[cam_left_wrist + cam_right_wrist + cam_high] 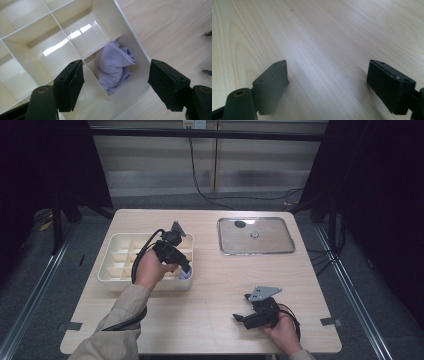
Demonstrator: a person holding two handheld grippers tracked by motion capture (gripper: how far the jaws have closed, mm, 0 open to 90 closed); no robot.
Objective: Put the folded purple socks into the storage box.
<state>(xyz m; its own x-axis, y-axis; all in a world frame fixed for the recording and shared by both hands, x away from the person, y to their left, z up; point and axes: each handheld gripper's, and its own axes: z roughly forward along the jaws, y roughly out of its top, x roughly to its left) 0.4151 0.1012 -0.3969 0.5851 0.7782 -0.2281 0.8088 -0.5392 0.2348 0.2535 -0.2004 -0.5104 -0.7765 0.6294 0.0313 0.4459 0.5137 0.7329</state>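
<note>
My left gripper (186, 270) hangs over the near right corner of the cream divided tray (116, 251), pointing down into it. In the left gripper view its fingers (71, 83) stand wide apart with nothing pressed between them. The lilac cloth (115, 66) lies bunched below the gap, in the corner compartment, clear of both pads. That compartment sits against the tray's outer wall, next to the bare wood of the bench (220, 280). The neighbouring compartments that I can see hold nothing. From the high view I catch just a bit of the cloth (186, 275) at the tray's corner, under the gripper.

My right gripper (245, 315) rests low near the front edge of the bench, well apart from the tray, pointing left. In the right gripper view its fingers (272, 82) are spread wide over plain wood, holding nothing.

A shallow metal tray (256, 236) lies at the far right of the bench, with a small round piece (254, 234) near its middle and a dark spot (240, 224) toward its far left corner; I cannot tell what either is.
</note>
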